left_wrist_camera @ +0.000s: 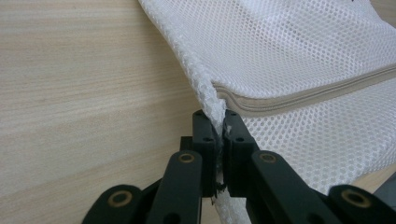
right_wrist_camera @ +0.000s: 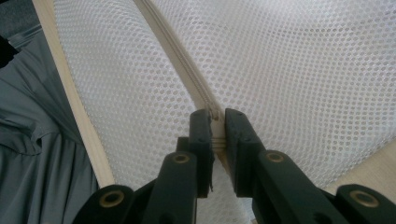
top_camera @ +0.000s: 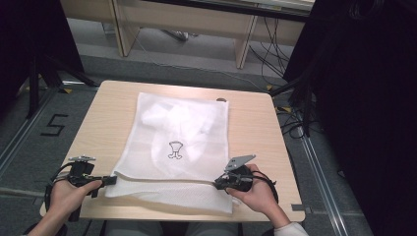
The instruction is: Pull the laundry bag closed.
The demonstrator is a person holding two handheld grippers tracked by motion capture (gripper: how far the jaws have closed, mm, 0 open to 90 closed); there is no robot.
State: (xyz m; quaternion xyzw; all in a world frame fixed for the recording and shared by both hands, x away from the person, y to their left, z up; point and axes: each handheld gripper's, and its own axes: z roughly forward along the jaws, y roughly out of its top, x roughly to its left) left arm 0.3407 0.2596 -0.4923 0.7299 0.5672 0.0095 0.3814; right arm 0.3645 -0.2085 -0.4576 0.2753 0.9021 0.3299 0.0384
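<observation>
pale wood table (top_camera: pixel 98 128) carries a mesh bag (top_camera: pixel 177 142) at its middle. left gripper (left_wrist_camera: pixel 218 133) pinches the bag's edge; right gripper (right_wrist_camera: pixel 215 135) clamps the zip (right_wrist_camera: pixel 187 70) (likely its slider). brace left, draw right along the zip's line.

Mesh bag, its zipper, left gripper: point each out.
mesh bag (top_camera: pixel 182 123), high view, middle of the white mesh.
zipper (left_wrist_camera: pixel 299 95), left gripper view, beige zip band.
left gripper (left_wrist_camera: pixel 219 123), left gripper view, between the tips pinching the bag's edge.
</observation>
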